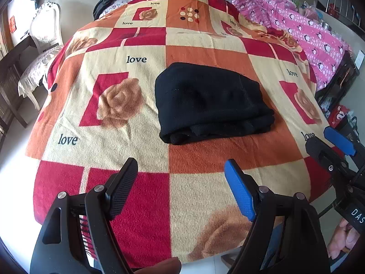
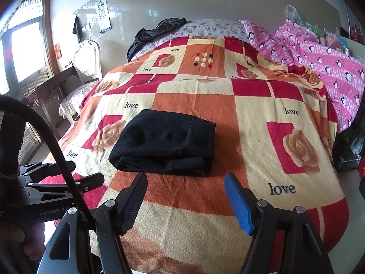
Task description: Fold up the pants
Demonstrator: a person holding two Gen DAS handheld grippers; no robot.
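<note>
I saw the black pants [image 1: 212, 102] folded into a compact stack, lying flat on the patchwork blanket [image 1: 127, 150] over the bed, about mid-bed. Left tool [image 1: 181, 188] was released, jaws spread wide, hovering over the near edge of the blanket, apart from the pants. Right tool [image 2: 186, 202] was released too, jaws wide, just short of the stack's near edge, not touching. A pink penguin quilt [image 2: 324, 68] was bunched at the far right.
</note>
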